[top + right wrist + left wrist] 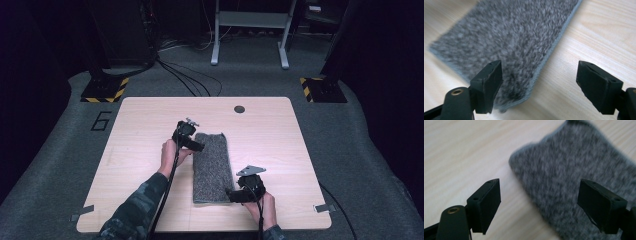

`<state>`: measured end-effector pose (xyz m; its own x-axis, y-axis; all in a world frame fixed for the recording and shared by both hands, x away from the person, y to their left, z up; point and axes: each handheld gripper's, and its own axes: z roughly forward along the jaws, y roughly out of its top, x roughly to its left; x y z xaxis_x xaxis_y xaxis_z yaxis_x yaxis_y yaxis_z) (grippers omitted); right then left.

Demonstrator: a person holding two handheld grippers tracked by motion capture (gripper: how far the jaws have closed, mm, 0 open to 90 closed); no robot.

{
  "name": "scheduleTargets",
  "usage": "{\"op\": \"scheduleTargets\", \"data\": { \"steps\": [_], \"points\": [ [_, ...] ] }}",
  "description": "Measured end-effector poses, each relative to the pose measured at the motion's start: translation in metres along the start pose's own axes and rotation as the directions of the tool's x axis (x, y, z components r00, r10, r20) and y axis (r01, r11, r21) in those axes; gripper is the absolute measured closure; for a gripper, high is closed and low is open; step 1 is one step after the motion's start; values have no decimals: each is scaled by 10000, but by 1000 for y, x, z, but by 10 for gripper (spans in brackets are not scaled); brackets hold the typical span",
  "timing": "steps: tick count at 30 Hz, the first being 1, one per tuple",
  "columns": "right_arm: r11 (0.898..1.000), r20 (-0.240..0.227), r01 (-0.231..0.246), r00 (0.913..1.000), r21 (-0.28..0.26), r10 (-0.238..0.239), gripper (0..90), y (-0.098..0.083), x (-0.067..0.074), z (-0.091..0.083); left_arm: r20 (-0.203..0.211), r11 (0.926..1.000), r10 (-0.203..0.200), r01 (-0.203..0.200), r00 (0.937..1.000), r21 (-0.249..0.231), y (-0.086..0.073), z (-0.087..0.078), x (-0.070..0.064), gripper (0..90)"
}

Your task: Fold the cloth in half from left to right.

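Grey and fuzzy, speckled dark and light, one folded towel (211, 167) is lying flat near the middle of the pale wooden surface (280, 135), its long sides running away from us. We are seeing it as a narrow rectangle with a thin, lighter blue-grey edge along the folded side, which is showing clearly in the right gripper view (519, 37). Its nap is looking thick and short, and in the left gripper view (574, 177) one rounded corner is sitting against the bare wood.

We are holding two grippers, one in each hand. Our left gripper (196, 146) is hovering at the towel's far left corner, and in its own view its two black jaws are standing wide apart with nothing pressed between them; one jaw is over bare wood, the other over the grey pile. Our right gripper (235, 195) is sitting at the towel's near right corner, its grey three-cornered plate on top. In its own view its jaws are likewise wide apart, one over the towel's near end and the other over the wood beside the edge, gripping nothing.

We are counting one towel, two grippers and one small dark round hole (239, 109) near the far edge of the surface. No container is standing on it.
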<state>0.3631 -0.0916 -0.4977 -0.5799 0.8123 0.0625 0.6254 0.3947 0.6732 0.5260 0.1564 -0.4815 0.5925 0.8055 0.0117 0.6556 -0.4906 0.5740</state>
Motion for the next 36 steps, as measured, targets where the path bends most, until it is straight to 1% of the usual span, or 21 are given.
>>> {"op": "scheduleTargets", "data": {
  "steps": [2, 3, 4, 5, 6, 7, 9, 11, 12, 13, 15, 19, 20, 24, 25, 26, 27, 28, 29, 31, 36],
  "points": [
    [9997, -19, 175, 9998, 186, -174, 193, -2, 0, 7, -120, 9998, 67, -65, 9999, 181, -9, 4, -1, 181],
    [9995, 62, 187, 9998, 249, -188, 191, -3, 1, 10, -180, 9998, 75, -71, 9998, 185, -12, 6, -1, 181],
    [9987, 144, 342, 9993, 379, -347, 191, -3, 1, 12, -175, 9996, 105, -100, 9998, 259, -14, 8, -1, 180],
    [9986, 191, 376, 9991, 380, -383, 191, -5, 2, 14, -322, 9993, 172, -161, 9993, 325, -16, 9, -1, 180],
    [9982, 170, 357, 9992, 484, -366, 189, -6, 3, 16, -321, 9994, 143, -133, 9994, 305, -17, 11, -1, 177],
    [9973, 184, 524, 9984, 517, -534, 189, -6, 3, 17, -211, 9994, 89, -82, 9997, 327, -18, 13, 0, 178],
    [9974, 248, 455, 9986, 551, -469, 190, -8, 6, 16, -253, 9994, 105, -96, 9996, 339, -20, 14, 0, 172],
    [9964, 349, 642, 9972, 552, -662, 193, -10, 9, 15, -322, 9992, 241, -231, 9992, 318, -22, 13, -2, 174],
    [9968, 383, 585, 9974, 537, -606, 194, -11, 10, 14, -393, 9993, 305, -296, 9988, 236, -23, 13, -3, 174],
    [9973, 349, 502, 9980, 528, -521, 194, -13, 12, 13, -418, 9990, 389, -380, 9984, 217, -24, 12, -4, 174],
    [9975, 225, 536, 9983, 463, -547, 194, -16, 13, 12, -255, 9994, 295, -290, 9992, 177, -27, 11, -4, 174],
    [9975, 167, 544, 9983, 448, -552, 196, -21, 21, 9, -230, 9995, 304, -302, 9993, 108, -33, 8, -6, 173],
    [9966, 103, 690, 9975, 453, -696, 196, -22, 22, 8, -188, 9993, 357, -355, 9992, 100, -35, 6, -7, 173],
    [9953, -133, 836, 9965, 481, -831, 195, -24, 23, 4, -35, 9995, 323, -323, 9995, 53, -41, 3, -8, 173],
    [9975, -249, 580, 9981, 399, -570, 193, -23, 23, 3, 32, 9996, 299, -299, 9995, 12, -42, 2, -7, 172],
    [9986, -384, 483, 9981, 223, -474, 193, -21, 20, 1, 107, 9995, 303, -303, 9995, -7, -42, 0, -6, 169],
    [9986, -448, 516, 9977, 135, -509, 190, -18, 17, -2, 187, 9998, 156, -154, 9997, -154, -43, -1, -6, 163],
    [9989, -394, 473, 9981, 46, -471, 189, -15, 14, -3, 260, 9997, 142, -136, 9996, -217, -43, -4, -4, 160],
    [9991, -487, 416, 9979, -32, -417, 189, -11, 10, -5, 289, 9996, 86, -78, 9995, -288, -43, -6, -3, 160],
    [9990, -486, 437, 9978, -110, -442, 188, -1, 1, -7, 414, 9990, -111, 129, 9991, -433, -42, -8, 0, 157],
    [9984, -513, 473, 9975, -300, -488, 187, 28, -21, -2, 502, 9976, -447, 472, 9977, -508, -39, -10, 10, 157]
  ]
}}
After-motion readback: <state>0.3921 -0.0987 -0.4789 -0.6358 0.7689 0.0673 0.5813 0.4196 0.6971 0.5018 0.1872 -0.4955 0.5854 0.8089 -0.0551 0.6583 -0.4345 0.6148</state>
